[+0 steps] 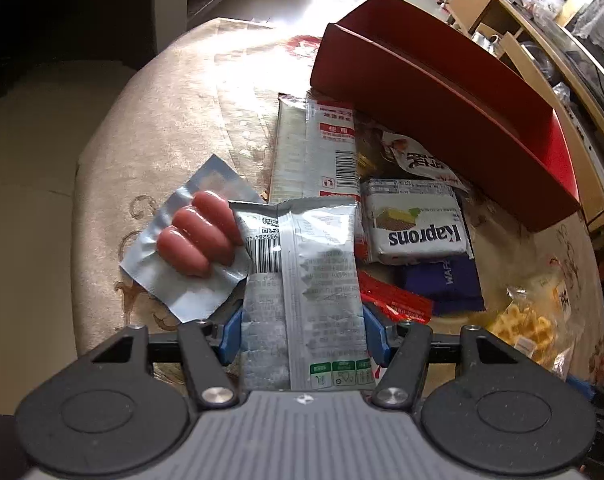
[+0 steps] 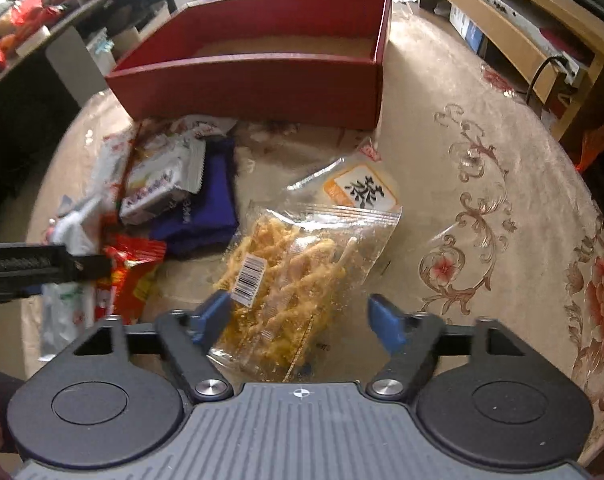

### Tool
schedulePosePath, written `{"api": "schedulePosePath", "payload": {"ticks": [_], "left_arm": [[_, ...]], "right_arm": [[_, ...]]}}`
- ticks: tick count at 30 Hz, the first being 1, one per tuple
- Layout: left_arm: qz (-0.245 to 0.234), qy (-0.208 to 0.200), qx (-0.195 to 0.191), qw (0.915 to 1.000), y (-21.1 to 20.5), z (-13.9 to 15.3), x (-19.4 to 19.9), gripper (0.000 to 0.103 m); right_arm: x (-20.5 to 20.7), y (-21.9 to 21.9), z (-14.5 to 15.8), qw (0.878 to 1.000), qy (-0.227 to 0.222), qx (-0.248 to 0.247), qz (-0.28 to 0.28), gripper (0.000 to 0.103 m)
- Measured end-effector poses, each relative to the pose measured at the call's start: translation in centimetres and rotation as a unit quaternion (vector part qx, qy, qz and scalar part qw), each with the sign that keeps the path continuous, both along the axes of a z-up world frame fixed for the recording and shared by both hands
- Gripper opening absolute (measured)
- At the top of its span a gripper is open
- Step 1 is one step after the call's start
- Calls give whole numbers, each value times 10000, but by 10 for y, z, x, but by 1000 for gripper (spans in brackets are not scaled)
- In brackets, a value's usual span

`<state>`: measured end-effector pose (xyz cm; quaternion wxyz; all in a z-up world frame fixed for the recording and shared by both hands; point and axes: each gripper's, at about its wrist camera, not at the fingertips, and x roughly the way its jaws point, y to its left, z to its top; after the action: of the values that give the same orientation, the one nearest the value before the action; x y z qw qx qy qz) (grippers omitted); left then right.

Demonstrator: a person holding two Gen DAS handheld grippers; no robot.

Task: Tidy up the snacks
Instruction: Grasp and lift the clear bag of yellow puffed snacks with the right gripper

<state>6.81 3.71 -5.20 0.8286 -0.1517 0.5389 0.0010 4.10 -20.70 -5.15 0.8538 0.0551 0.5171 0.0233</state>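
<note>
While the left gripper [image 1: 304, 330] has a silver snack packet [image 1: 302, 276] between its blue pads, the pads sitting against the packet's two edges in what looks like a light grip, the step in hand looks like carrying that packet to the red box [image 1: 442, 92], which stands ahead of it and to the right. To do it well, I would firm the pinch before lifting, because the foil is slick and the packet hangs long beyond the fingertips. Lift straight up to clear the pile just ahead, then swing over the near wall of the box and lay the packet flat along a side.

The right gripper [image 2: 297, 320] stands wide and holds nothing; a clear bag of fried twists [image 2: 285, 276] lies directly beneath and between its fingers. It should settle lower and close across the bag's middle gently, since the contents will crush.

Counted from the left wrist view: one sausage pack [image 1: 193, 240] with three sausages just left of the held packet, one long pale packet [image 1: 318, 148] straight ahead, one white wafer pack [image 1: 416, 224] and one blue wafer pack [image 1: 446, 280] ahead-right, one red wrapper [image 1: 398, 300] beside the right finger, and one crumpled white wrapper [image 1: 418, 156] near the box. Two clear bags appear under the right gripper, the farther one bearing an orange label [image 2: 358, 188]. One box, empty as far as visible, on the counter [image 2: 482, 184].
</note>
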Motion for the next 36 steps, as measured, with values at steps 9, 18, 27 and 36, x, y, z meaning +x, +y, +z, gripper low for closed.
{"api": "schedulePosePath", "payload": {"ticks": [9,18,27,36], "left_arm": [[-306,-212,165,9992,-9,11,-5,45],[-620,-366,-111,9973,-12,26,-16,44],[-959,-406,-340,9940,-26,34,-22,44],[-1041,-263,-381,9935,-31,28,-21,44]], "right_arm": [[10,18,-9,9999,-66,-140,41,81],[-12,2,3,9998,-104,189,20,50],[-35,-15,13,9980,-253,484,-321,39],[-7,4,-11,9994,146,109,-294,76]]}}
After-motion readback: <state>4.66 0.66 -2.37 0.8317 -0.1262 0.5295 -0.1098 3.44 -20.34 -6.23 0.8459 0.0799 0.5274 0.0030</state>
